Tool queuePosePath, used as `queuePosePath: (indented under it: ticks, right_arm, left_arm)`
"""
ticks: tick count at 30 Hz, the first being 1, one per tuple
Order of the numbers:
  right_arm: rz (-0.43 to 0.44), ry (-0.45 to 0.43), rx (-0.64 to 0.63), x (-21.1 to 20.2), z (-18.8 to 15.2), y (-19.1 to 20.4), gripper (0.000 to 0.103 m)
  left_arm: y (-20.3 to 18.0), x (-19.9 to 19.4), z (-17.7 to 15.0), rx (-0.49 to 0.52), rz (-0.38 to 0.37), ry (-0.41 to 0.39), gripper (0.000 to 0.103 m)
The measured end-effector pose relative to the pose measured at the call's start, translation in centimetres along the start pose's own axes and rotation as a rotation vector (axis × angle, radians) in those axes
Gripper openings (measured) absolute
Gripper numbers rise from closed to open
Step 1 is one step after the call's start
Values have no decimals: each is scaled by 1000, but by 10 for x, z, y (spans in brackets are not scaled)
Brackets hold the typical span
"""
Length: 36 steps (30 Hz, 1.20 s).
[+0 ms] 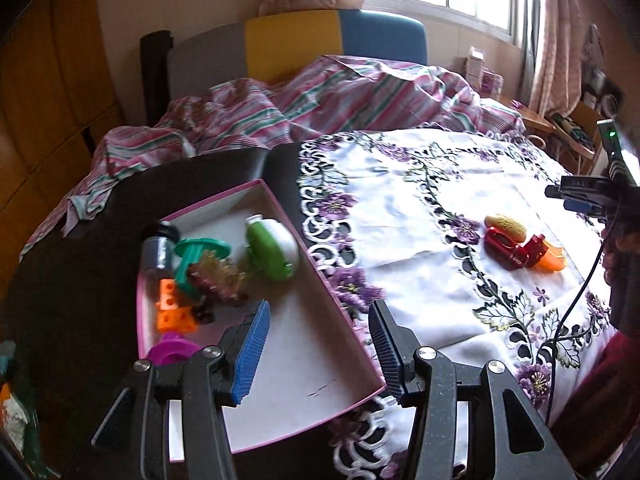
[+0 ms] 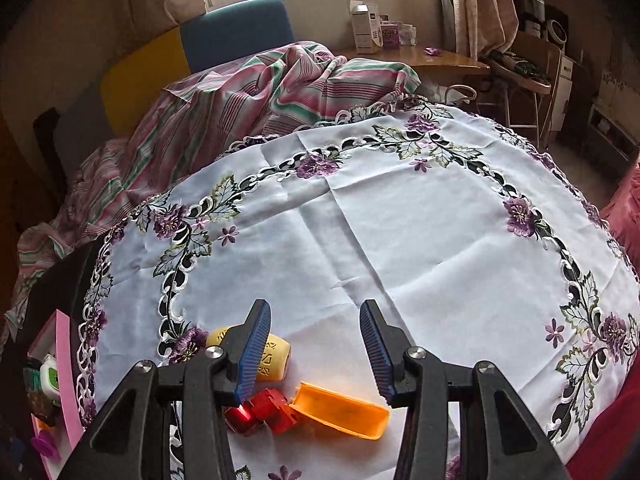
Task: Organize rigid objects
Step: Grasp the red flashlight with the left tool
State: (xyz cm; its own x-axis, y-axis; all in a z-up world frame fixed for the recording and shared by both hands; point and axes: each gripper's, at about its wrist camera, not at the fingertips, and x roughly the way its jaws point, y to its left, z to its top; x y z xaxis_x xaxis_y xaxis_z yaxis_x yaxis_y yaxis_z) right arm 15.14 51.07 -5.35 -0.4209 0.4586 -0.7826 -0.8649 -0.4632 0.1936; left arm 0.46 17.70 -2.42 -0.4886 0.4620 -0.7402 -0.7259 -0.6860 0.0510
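Three toys (image 2: 304, 396) lie on the surface's near edge, right of the pink box (image 1: 320, 280). Both the right gripper (image 2: 316, 350) and the left gripper (image 1: 318, 344) have fingers partly open, holding nothing. Lower the right gripper slowly around just one toy.

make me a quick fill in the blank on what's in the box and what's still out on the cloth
1. The green and white object lies inside the ____ box.
2. The orange scoop, the red piece and the yellow object lie on the floral ____.
3. Nothing is between the fingers of the left gripper; its jaws are ____.
4. The right gripper hangs above the orange ____.

Missing words: pink; tablecloth; open; scoop
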Motion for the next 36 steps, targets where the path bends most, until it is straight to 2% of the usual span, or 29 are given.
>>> queuePosePath:
  ticks: [9,19,21,27,31,36]
  right_arm:
    - [6,8,59,0,1,-12,47]
    - [11,11,128,1,3,-25,47]
    - [17,15,131,2,3,-25,47]
    - [29,33,138,6,3,-26,47]
    - [38,37,137,8,2,-25,47]
    - [48,44,144,9,2,-25,47]
  left_arm:
    - [-37,19,17,54,-58,9,54]
    - [-99,62,36,105,-229,113,54]
    - [-114,74,38,103,-282,150,55]
    - [-147,102,49,54,-397,232,54]
    - [-156,121,61,-9,-437,282,51]
    - [-171,144,74,-74,-450,323,52]
